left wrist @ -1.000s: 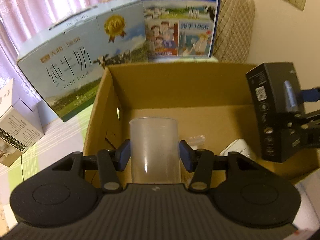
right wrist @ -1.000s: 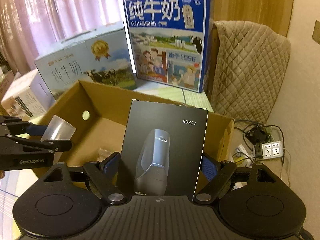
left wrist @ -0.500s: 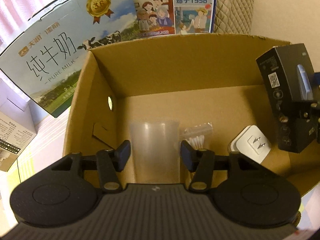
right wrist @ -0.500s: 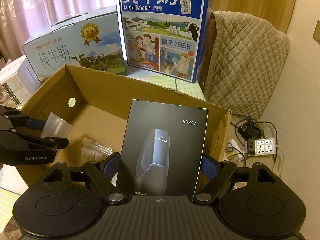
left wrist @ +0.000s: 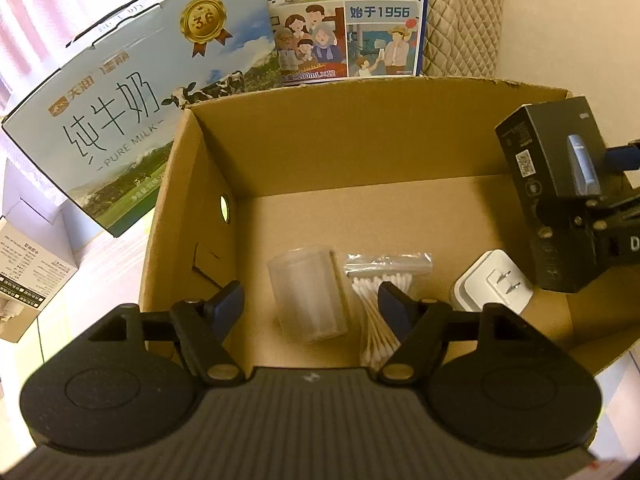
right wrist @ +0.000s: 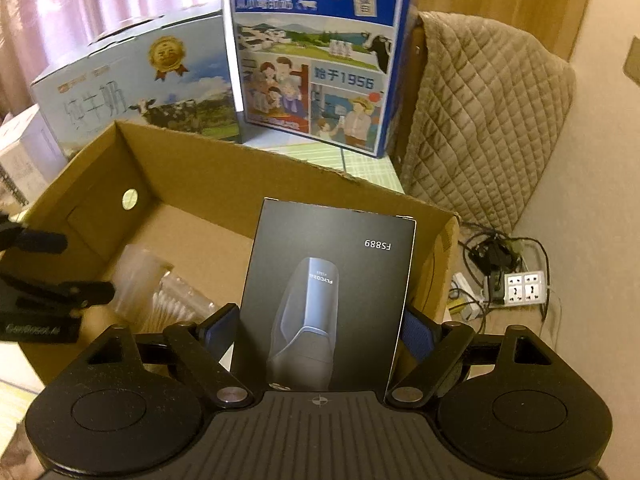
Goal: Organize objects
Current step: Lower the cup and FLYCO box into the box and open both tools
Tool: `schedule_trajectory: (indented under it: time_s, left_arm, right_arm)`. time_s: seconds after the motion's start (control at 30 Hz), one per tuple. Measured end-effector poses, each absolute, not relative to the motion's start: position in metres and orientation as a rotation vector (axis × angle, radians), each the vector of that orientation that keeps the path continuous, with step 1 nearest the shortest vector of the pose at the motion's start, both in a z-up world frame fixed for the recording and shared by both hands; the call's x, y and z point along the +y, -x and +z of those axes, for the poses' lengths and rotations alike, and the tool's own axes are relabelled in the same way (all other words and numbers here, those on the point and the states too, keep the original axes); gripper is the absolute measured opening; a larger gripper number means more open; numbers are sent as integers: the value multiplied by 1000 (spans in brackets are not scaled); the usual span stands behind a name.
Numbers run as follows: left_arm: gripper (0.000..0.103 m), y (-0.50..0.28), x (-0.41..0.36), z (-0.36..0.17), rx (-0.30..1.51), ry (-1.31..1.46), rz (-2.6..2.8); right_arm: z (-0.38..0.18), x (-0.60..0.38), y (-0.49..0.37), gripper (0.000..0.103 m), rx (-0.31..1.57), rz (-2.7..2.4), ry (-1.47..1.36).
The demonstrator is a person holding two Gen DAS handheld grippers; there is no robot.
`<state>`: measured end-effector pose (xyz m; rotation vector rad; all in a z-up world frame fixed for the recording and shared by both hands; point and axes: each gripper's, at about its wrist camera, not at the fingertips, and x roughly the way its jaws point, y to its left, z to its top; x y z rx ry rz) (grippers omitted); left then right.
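Observation:
A clear plastic cup (left wrist: 306,280) stands on the floor of the open cardboard box (left wrist: 360,140), beside a bag of cotton swabs (left wrist: 386,276) and a white plug adapter (left wrist: 494,284). My left gripper (left wrist: 310,296) hovers over the cup. Its jaws are opening, and its blue pads (left wrist: 228,304) stand clear of the cup's sides. My right gripper (right wrist: 320,326) is shut on a black shaver box (right wrist: 328,300), held upright over the cardboard box's right side (right wrist: 444,248). The left wrist view shows the shaver box (left wrist: 548,200) at the right edge.
Two milk cartons stand behind the box: a pale one (left wrist: 132,112) at the left and a blue one (right wrist: 316,52) in the middle. A small white carton (left wrist: 28,264) sits far left. A quilted cover (right wrist: 480,120) and a floor power strip (right wrist: 524,288) are at the right.
The left jaws have spread off the cup, which now stands free on the box floor. The right gripper has sunk slightly with the shaver box still gripped.

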<state>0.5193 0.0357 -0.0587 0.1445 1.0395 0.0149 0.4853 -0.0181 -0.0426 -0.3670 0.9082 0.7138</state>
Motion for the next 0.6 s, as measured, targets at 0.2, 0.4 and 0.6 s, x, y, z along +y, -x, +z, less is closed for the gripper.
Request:
schedule_trajectory:
  time_s: [0.2, 0.4, 0.6]
  left_arm:
    - [77, -513, 37, -50, 1022, -127, 3]
    - [78, -507, 36, -43, 1009, -118, -2]
    - [79, -495, 35, -36, 1004, -105, -11]
  right_arm:
    - [-36, -24, -483, 86, 906, 730, 341]
    - [-29, -30, -474, 91, 896, 749, 319]
    - [-19, -44, -458, 94, 897, 773, 279]
